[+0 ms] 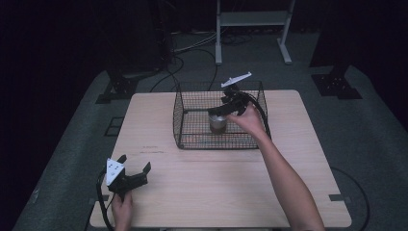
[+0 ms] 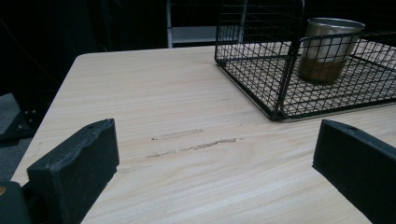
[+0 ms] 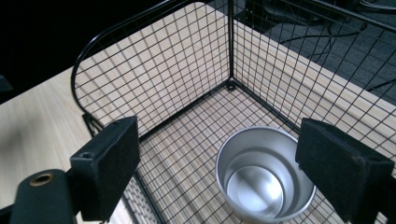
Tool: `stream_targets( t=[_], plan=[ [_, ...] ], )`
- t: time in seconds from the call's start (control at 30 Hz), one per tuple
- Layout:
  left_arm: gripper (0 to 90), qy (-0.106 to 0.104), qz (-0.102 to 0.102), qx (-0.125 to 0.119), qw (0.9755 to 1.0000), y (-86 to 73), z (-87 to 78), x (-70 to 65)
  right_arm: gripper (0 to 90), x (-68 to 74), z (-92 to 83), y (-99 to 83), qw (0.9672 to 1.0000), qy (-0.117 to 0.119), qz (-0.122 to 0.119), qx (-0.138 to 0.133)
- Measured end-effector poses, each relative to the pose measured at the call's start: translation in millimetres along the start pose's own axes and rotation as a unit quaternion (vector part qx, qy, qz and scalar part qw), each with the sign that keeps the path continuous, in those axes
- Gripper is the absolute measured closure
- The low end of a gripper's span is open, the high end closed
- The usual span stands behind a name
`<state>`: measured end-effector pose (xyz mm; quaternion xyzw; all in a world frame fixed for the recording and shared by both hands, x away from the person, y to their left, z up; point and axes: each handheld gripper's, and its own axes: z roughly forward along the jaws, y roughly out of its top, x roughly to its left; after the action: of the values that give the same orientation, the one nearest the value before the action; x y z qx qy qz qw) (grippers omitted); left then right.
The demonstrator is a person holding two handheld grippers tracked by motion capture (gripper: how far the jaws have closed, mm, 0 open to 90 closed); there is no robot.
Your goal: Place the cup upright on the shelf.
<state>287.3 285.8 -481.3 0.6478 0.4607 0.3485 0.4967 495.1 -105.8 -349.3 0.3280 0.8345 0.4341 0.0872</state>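
A pale wooden table (image 1: 216, 192) sits in a dark room. The metal cup (image 3: 264, 175) stands upright inside the wire basket (image 1: 180, 113) at frame centre. My right claw (image 1: 226, 107) hangs over it, jaws apart; it looks placed. My left claw (image 1: 132, 166), lower left, gapes empty.
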Motion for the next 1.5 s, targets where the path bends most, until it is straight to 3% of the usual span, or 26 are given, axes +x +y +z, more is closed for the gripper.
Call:
stream_targets(
  t=[0.47,1.5],
  plan=[
    [0.0,0.001,0.0,-0.001,1.0,-0.2,0.3,-0.2,13.1,8.5,-25.7,-6.4,0.9996,0.018,0.003,-0.021],
    [0.0,0.002,0.003,-0.001,1.0,-0.2,0.6,-0.7,13.1,23.4,-64.6,-46.9,0.9993,0.031,-0.01,-0.021]
  ],
)
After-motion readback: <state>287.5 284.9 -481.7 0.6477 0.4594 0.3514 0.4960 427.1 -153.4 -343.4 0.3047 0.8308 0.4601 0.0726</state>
